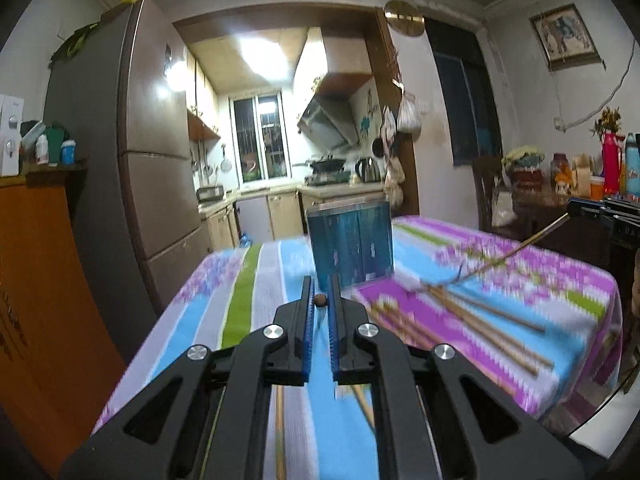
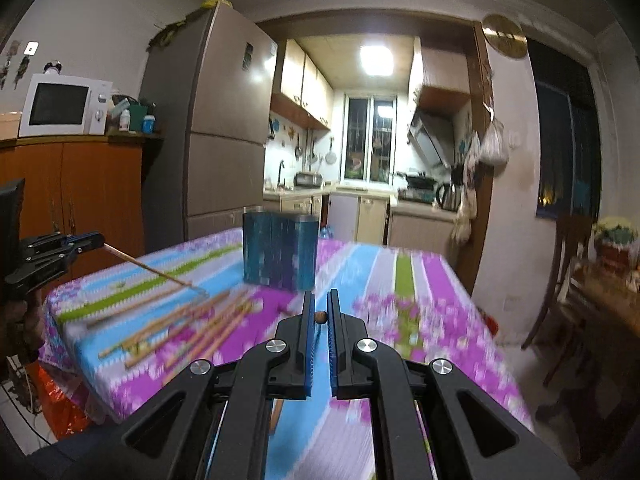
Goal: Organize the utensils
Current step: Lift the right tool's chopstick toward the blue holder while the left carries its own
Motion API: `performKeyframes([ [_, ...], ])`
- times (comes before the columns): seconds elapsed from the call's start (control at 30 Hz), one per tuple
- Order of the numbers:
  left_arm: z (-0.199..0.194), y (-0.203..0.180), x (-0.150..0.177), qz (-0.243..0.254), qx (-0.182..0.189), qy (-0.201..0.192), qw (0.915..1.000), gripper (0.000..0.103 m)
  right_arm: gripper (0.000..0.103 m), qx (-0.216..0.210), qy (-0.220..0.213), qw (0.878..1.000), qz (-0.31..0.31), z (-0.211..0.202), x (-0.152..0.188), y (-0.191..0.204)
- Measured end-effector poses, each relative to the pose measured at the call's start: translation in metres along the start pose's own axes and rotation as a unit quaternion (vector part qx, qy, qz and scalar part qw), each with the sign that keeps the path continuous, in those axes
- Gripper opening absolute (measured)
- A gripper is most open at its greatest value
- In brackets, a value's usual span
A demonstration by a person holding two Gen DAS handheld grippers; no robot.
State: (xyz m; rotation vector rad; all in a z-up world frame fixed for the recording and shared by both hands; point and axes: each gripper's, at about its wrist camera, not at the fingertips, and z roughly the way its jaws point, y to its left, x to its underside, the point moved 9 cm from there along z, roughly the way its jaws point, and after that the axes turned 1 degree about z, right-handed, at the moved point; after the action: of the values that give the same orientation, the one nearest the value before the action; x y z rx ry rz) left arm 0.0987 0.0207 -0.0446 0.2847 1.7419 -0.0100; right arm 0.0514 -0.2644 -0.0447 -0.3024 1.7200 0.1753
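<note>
Each gripper, the left gripper (image 1: 321, 300) and the right gripper (image 2: 319, 316), was closed on one chopstick (image 2: 319, 317) held end-on, presumably to carry it to the blue holder (image 1: 351, 242) standing beyond the loose chopsticks (image 2: 188, 326) scattered on the striped surface (image 2: 404, 272).

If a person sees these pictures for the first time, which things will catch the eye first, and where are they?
The striped tablecloth in pink, blue and green fills the middle of both views. A dark blue container stands upright at its far end, and loose chopsticks lie scattered to the left in the right wrist view. Each hand-held gripper, left and right, pinches one chopstick.
</note>
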Motion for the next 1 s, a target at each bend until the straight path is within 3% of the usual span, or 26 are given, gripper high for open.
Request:
performKeyframes([
  [0.27,0.040,0.007,-0.054,-0.008,0.020,-0.014,0.9997,0.005,0.007,-0.018,0.000,1.000,-0.016,0.044,-0.061,-0.009],
  [0.53,0.076,0.009,-0.077,-0.015,0.036,0.006,0.9992,0.005,0.007,-0.024,0.021,0.999,-0.008,0.080,-0.081,-0.015],
  [1.0,0.095,0.008,-0.108,-0.019,0.047,0.008,0.9987,0.005,0.007,-0.025,0.027,0.999,0.007,0.117,-0.106,-0.016],
])
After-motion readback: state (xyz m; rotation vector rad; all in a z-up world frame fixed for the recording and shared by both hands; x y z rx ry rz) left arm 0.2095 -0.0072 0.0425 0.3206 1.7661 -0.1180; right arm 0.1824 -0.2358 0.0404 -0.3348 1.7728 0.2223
